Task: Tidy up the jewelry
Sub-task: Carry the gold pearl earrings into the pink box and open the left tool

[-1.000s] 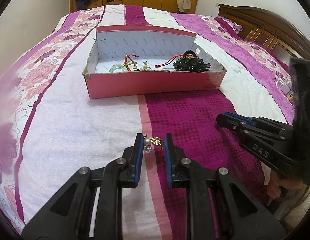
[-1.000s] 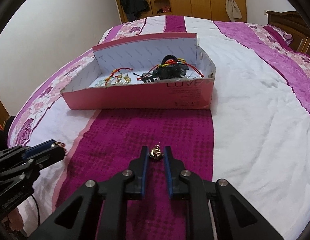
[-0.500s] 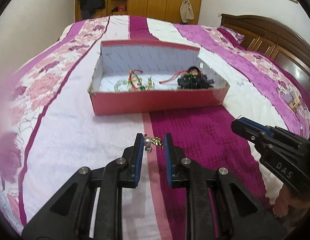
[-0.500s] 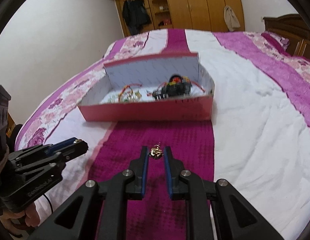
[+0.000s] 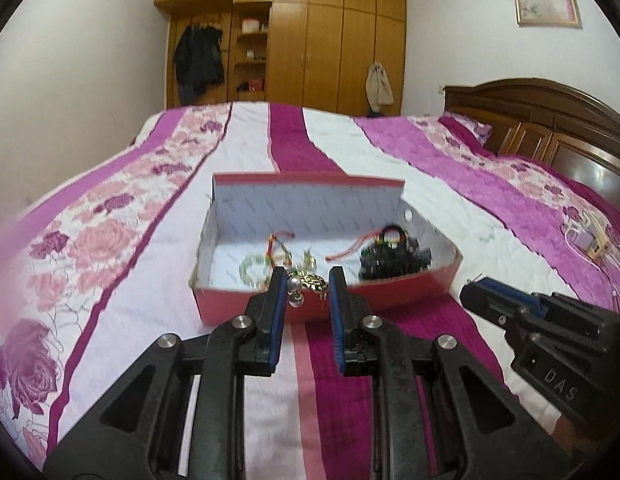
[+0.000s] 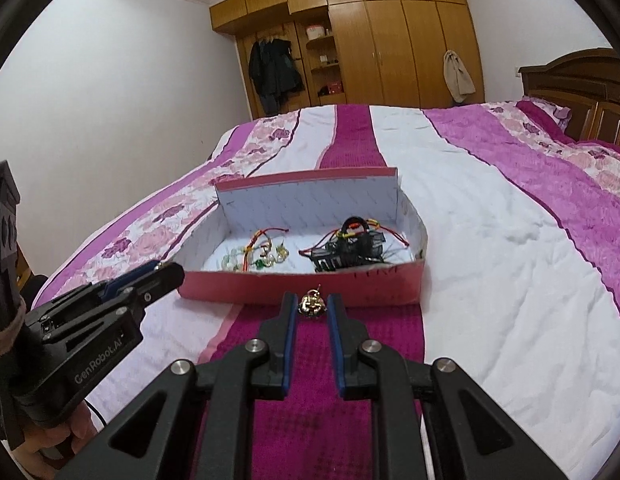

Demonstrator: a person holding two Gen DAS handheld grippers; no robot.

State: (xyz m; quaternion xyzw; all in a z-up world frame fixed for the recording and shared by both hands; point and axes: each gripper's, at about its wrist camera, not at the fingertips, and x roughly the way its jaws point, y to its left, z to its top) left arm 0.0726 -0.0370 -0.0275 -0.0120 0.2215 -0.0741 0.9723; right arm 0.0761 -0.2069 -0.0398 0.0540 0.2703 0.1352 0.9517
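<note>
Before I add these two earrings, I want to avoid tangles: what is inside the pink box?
Inside the pink box: red-and-yellow cord bracelets with pale beads on its left, a black tangled pile on its right. Whatever lies under that pile is covered.

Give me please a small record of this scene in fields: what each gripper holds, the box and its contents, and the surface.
left gripper: shut on a gold earring with silver beads
right gripper: shut on a small gold earring
box: open pink box, white inside, lying on the bed beyond both grippers
box contents: red-string and pale bead pieces on its left, a black tangled pile on its right
surface: bedspread with magenta, white and floral stripes
held items in box: not yet
</note>
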